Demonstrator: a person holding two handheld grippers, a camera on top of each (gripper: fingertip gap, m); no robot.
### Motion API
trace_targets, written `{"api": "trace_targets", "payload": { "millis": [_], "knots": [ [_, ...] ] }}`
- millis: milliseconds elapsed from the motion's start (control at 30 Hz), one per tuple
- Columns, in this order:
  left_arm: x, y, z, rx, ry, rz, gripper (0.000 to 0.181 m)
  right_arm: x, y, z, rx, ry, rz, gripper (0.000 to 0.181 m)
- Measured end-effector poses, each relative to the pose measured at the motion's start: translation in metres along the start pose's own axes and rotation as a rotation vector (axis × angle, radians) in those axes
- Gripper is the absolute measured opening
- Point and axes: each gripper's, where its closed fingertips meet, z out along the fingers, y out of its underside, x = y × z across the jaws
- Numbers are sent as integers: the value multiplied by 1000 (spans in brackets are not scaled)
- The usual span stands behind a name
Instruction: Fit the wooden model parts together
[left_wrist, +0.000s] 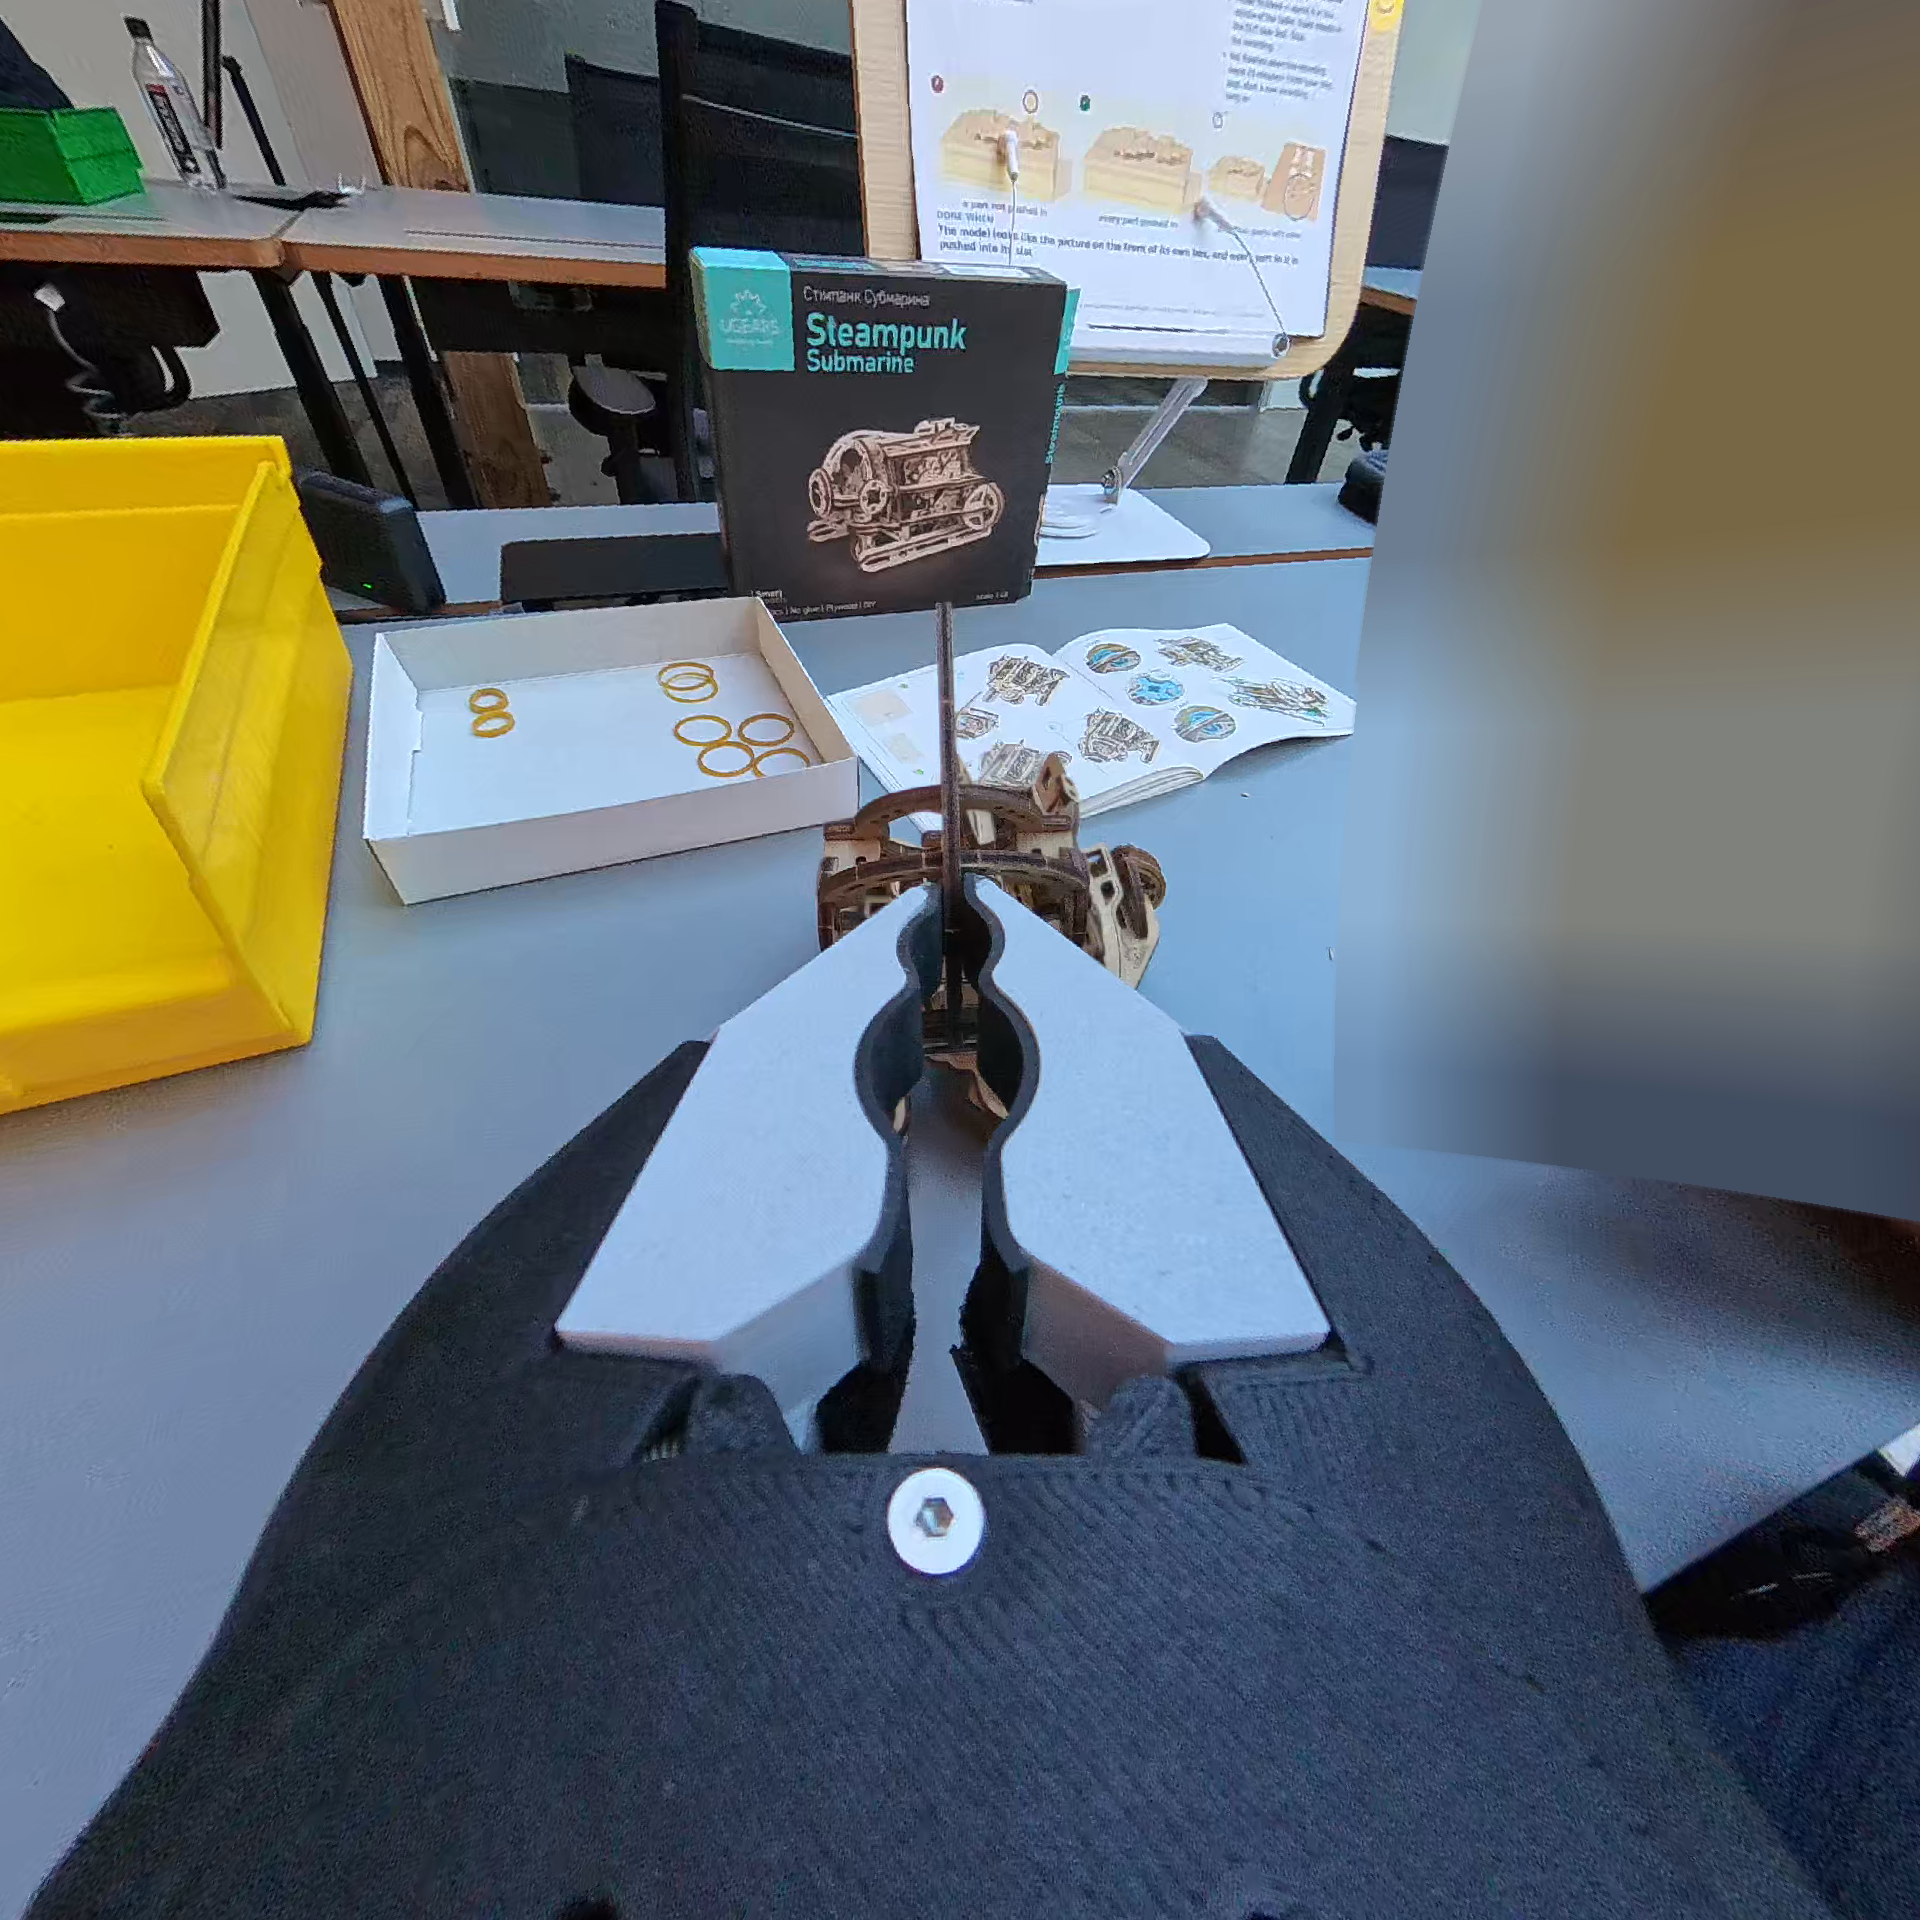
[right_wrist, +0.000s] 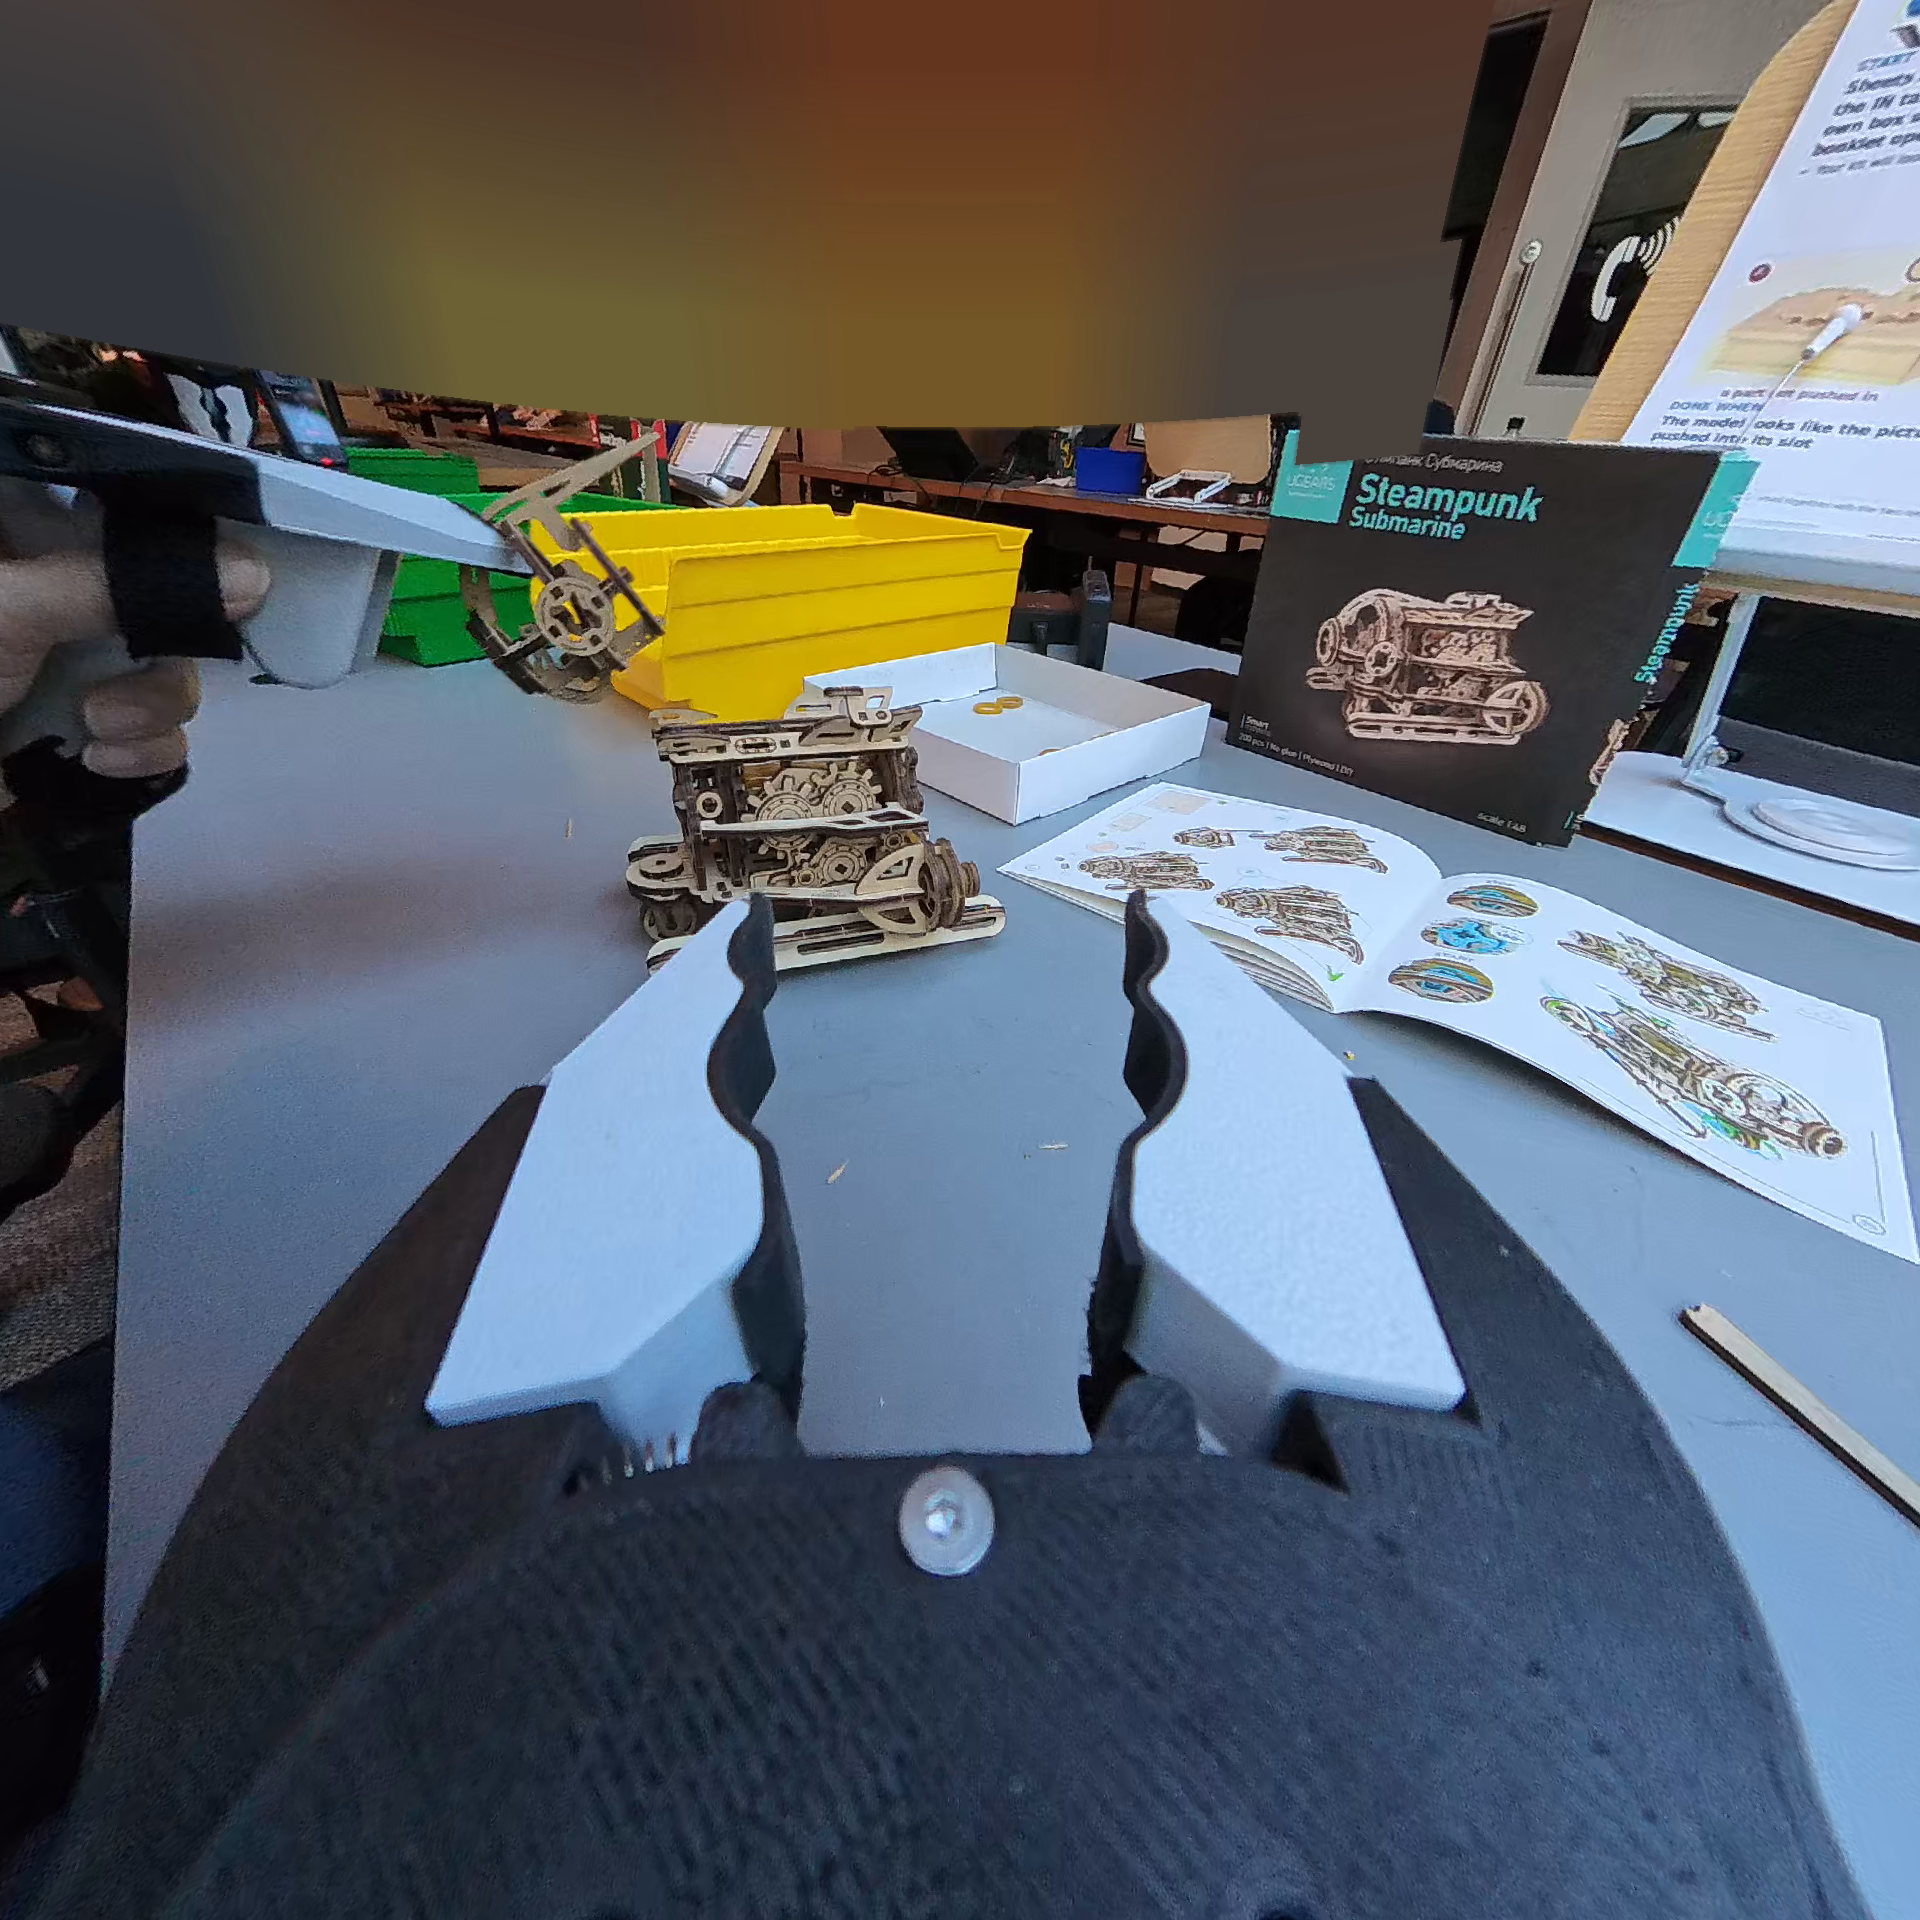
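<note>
My left fingers pinch a wooden wheel part; right fingers spread. White tray holds rubber bands.

Grey table; behind it wood-edged desks and black chair.

Left tongs clamped on thin wooden part, wooden model behind, grey table
</note>
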Motion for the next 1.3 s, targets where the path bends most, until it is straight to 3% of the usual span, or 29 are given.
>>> {"api": "trace_targets", "payload": {
  "millis": [467, 967, 1300],
  "knots": [
    [-13, -2, 11, 34, 15, -23, 0, -1, 1, 2, -5, -10, 4, 63],
    [-5, 2, -5, 43, 6, -20, 0, -4, 1, 3, -10, -27, -12, 62],
    [9, 38, -23, 13, -17, 55, 0, -13, 2, 4, -28, -37, -77, 62]
  ]
}}
